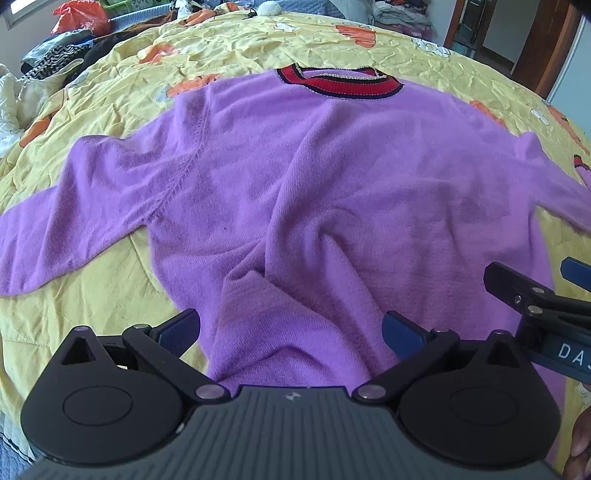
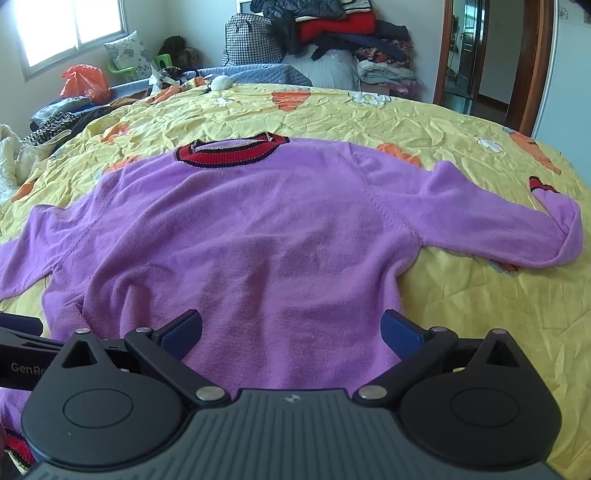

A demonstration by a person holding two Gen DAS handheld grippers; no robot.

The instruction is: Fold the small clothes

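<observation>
Purple sweater (image 1: 295,177) lies spread on the yellow bedspread (image 1: 110,295), red collar (image 1: 340,83) at the far end, hem toward the near edge. Not folded yet, as far as I can judge: both sleeves out to the sides, left sleeve (image 1: 74,206) flat, right sleeve (image 2: 498,221) out with its tip bent back and the red cuff (image 2: 541,184) showing. Body mostly flat, but there's a ridge of bunched fabric (image 1: 280,258) near the hem, toward the left. Left gripper (image 1: 291,330) hangs over the near hem, jaws spread wide, holding nothing. Right gripper (image 2: 291,330) just beside it to the right, also spread, empty, over the hem. Probably smoothing or about to pick up the hem; sleeves and body folds are all left to do. Clothes pile (image 2: 332,29) far back, not involved.
</observation>
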